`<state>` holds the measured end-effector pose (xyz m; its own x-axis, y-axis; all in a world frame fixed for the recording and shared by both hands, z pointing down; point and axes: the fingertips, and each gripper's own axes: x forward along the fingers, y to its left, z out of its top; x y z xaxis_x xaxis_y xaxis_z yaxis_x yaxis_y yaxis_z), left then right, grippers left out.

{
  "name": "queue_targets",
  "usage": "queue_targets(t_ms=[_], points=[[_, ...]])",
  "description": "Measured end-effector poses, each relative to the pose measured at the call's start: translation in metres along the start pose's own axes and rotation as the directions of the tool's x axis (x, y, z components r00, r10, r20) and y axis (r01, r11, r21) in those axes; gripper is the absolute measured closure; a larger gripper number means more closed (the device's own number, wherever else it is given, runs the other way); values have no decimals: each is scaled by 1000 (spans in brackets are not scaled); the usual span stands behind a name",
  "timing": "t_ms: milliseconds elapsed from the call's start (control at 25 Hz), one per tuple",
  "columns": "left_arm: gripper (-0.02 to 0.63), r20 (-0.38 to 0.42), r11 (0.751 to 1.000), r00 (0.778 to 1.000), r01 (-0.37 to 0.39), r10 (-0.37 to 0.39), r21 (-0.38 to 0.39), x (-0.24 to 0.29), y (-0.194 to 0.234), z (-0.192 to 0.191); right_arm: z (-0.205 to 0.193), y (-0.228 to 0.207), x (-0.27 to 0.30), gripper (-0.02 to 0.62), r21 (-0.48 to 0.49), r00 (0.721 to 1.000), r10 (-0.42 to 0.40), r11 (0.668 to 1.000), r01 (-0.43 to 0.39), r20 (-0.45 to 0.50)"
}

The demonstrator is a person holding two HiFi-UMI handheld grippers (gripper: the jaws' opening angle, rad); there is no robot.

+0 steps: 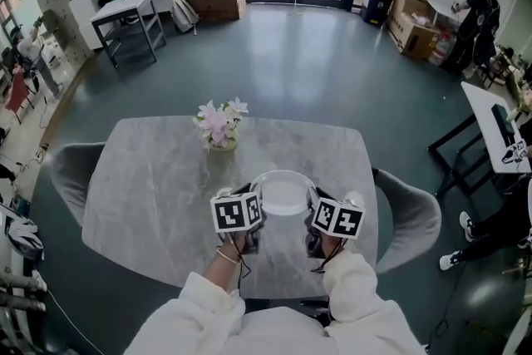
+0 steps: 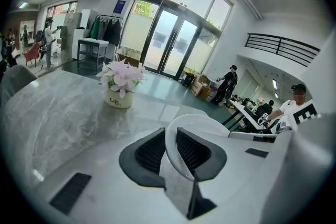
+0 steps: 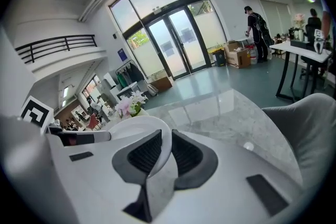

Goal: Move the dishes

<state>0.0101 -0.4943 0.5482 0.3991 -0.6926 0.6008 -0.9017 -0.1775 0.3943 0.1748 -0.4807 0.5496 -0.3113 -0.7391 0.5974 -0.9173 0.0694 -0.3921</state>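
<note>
Over the tabletop (image 1: pixel 150 187) we hold the white plate (image 1: pixel 283 194), left claw (image 2: pixel 171 150) and right claw (image 3: pixel 165 150) each pinching its rim; seemingly mid-move, it is not yet set down

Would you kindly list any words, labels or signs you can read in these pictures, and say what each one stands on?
"Life": on the cream flower pot; the smaller print under it is too blurred to read.
Blue sign left of the glass doors: too small to read.
Nothing else is legible.
</note>
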Motion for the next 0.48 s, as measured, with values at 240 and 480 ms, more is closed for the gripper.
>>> queue_targets(t_ms=[240, 480], points=[[535, -36, 1000, 999, 2, -3, -5, 36, 8, 10, 7, -16, 33, 483, 46, 1000, -18, 999, 19, -18], [535, -67, 999, 998, 10, -12, -34, 73, 20, 10, 11, -30, 66, 482, 60, 998, -40, 997, 42, -41]])
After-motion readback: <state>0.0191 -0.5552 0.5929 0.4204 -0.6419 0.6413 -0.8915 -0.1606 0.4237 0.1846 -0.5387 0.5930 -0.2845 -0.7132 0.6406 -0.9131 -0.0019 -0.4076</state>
